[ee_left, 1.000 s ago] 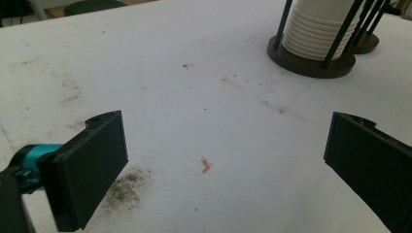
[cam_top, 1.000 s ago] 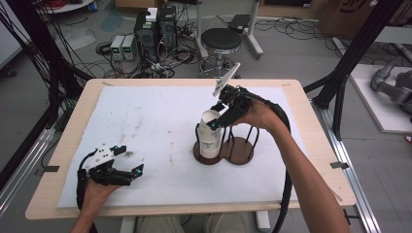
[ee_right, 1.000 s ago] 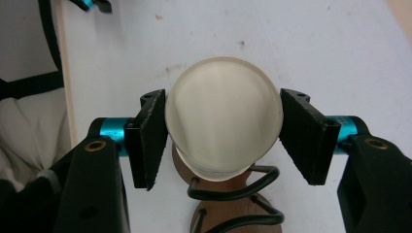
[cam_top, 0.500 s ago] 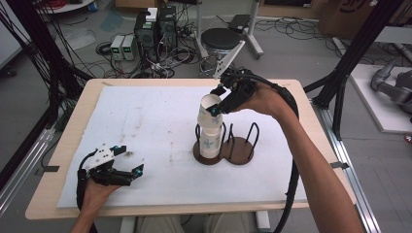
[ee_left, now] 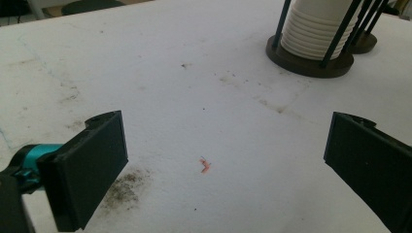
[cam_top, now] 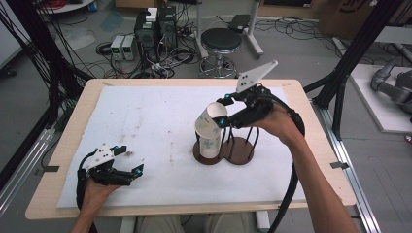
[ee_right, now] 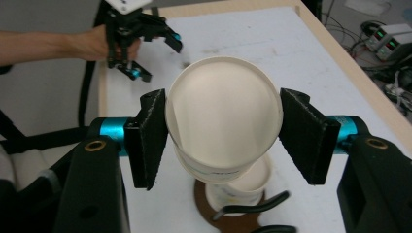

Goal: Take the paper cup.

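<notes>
At the centre of the high view, the right gripper (cam_top: 222,112) pinches a paper cup (cam_top: 211,127) by its rim, tilted over the stack (ee_right: 236,191) in the rack (cam_top: 228,154). Best to lift straight up between the rods so nothing snags; the left gripper (cam_top: 130,169), jaws wide and empty, rests at lower left.

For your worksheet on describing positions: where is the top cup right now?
In the high view the top cup is right of centre, tilted, clamped in the right hand-held gripper just above the stack in the rack.
</notes>
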Demonstrator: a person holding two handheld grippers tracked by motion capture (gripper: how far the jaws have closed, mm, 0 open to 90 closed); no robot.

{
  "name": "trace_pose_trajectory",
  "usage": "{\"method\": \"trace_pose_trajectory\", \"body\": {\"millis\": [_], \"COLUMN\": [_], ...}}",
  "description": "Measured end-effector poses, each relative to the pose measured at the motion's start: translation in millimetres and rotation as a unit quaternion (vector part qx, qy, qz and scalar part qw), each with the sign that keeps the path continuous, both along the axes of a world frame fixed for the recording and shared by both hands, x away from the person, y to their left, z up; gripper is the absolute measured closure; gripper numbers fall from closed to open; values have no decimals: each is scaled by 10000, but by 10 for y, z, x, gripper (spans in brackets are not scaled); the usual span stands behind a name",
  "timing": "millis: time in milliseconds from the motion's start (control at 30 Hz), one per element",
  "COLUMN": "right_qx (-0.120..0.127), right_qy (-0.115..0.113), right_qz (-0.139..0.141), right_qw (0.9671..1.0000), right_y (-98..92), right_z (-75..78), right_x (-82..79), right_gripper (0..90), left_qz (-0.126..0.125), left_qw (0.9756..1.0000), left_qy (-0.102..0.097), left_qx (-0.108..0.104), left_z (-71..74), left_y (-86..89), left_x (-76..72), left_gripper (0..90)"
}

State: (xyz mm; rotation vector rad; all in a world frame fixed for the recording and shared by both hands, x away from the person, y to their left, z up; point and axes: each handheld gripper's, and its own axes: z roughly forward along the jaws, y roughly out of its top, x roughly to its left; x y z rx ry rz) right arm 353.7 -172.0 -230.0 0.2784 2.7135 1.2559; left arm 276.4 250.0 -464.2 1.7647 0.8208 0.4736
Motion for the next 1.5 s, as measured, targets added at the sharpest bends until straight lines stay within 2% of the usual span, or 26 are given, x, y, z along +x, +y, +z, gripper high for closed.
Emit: {"method": "trace_pose_trajectory", "body": {"millis": [33, 67, 233, 333, 367, 400, 500, 533, 600, 633, 667, 733, 767, 867, 967, 1000, 1033, 1067, 1167, 1267, 1367, 1433, 1500], "right_qx": [159, 159, 568, 858, 981, 981, 1190, 1190, 1354, 1516, 1516, 1609, 1710, 1783, 1933, 1933, 2016, 2016, 2142, 2119, 2233, 2253, 2175], "right_qy": [-48, -48, -16, -59, -96, -96, -145, -145, -150, -100, -100, -79, 27, 30, 99, 99, 92, 92, 122, 108, 132, 120, 117], "right_qz": [-6, -6, 26, 30, 17, 17, 12, 12, -12, 31, 31, 57, 83, 107, 159, 159, 151, 151, 200, 212, 223, 218, 229], "right_qw": [9999, 9999, 9984, 9963, 9951, 9951, 9928, 9928, 9907, 9884, 9884, 9869, 9852, 9839, 9810, 9810, 9793, 9793, 9765, 9770, 9744, 9740, 9757], "right_y": [-58, -58, -157, -174, -168, -168, -132, -132, -114, -97, -97, -73, -44, -15, 25, 25, 30, 30, 37, 38, 24, 24, 38], "right_z": [-70, -70, -260, -371, -453, -453, -617, -617, -695, -788, -788, -887, -983, -1065, -1171, -1171, -1203, -1203, -1266, -1298, -1346, -1355, -1368], "right_x": [-82, -82, -242, -347, -417, -417, -528, -528, -567, -592, -592, -605, -614, -630, -651, -651, -659, -659, -682, -700, -708, -703, -684], "right_gripper": [381, 381, 380, 380, 380, 380, 380, 380, 380, 380, 380, 380, 380, 380, 380, 380, 380, 380, 380, 380, 380, 380, 380], "left_qz": [-1, 0, -8, -9, -10, -24, -30, -30, -7, -24, -15, -29, -36, -30, -46, -39, -41, -41, -49, -51, -31, -29, -32], "left_qw": [10000, 10000, 10000, 10000, 10000, 10000, 10000, 10000, 10000, 10000, 10000, 10000, 10000, 10000, 10000, 10000, 10000, 10000, 10000, 10000, 10000, 10000, 10000], "left_qy": [-7, -9, -26, 7, 6, -6, -16, -16, -7, -14, -14, 0, 15, 27, 12, 11, 1, 1, -23, -22, -9, -2, 12], "left_qx": [-8, -8, 13, 0, -1, 6, -4, -4, -11, -2, -3, 9, 21, 21, 31, 27, 24, 24, 46, 51, -10, -23, -18], "left_z": [-1, -1, 0, 0, 0, 0, 0, 0, -1, 0, -1, 0, 0, 0, 0, -1, 0, 0, 0, 1, -1, -1, -1], "left_y": [-1, -3, -5, -2, -2, -2, -1, -1, -3, -1, -2, -1, -2, -6, -8, -7, -6, -6, -8, -7, 0, 0, -1], "left_x": [-1, -3, -5, -1, -1, 0, -1, -1, -3, -1, -2, 1, 7, 8, 6, 5, 0, 0, -4, -1, -2, -1, 1], "left_gripper": [19, 19, 19, 19, 19, 19, 19, 19, 19, 19, 19, 19, 19, 19, 19, 19, 19, 19, 19, 19, 19, 19, 19]}}
